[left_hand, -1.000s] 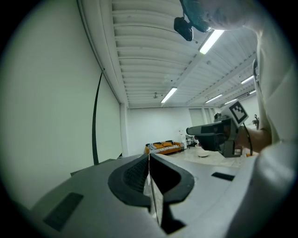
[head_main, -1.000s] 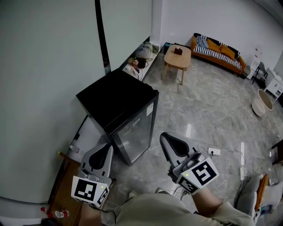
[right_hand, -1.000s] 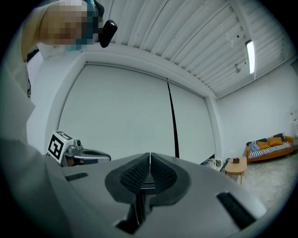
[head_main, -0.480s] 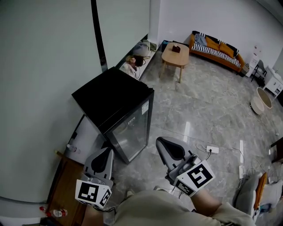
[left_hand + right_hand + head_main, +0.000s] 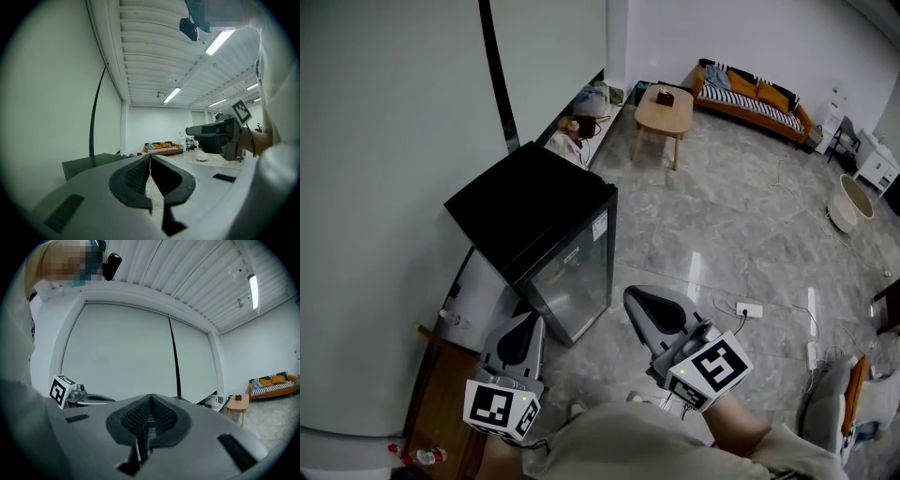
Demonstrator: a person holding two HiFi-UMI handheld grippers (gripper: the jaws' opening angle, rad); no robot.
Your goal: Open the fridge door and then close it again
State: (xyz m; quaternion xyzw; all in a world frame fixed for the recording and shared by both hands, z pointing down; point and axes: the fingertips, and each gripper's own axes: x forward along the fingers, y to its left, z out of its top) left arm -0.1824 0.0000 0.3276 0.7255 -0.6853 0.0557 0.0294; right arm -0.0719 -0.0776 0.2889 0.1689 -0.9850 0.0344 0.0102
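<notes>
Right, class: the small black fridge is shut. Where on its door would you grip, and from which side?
Take the fridge door by one of its upright edges, coming straight at it from the front. Its glass face is flat and shows no handle, so probably only an edge gives purchase. Which edge is hinged cannot be told from here.

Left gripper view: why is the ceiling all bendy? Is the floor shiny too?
Left gripper view: the wide-angle lens bows the ceiling and blackens the corners. Head view: yes, the floor shows bright glare streaks right of the fridge.
</notes>
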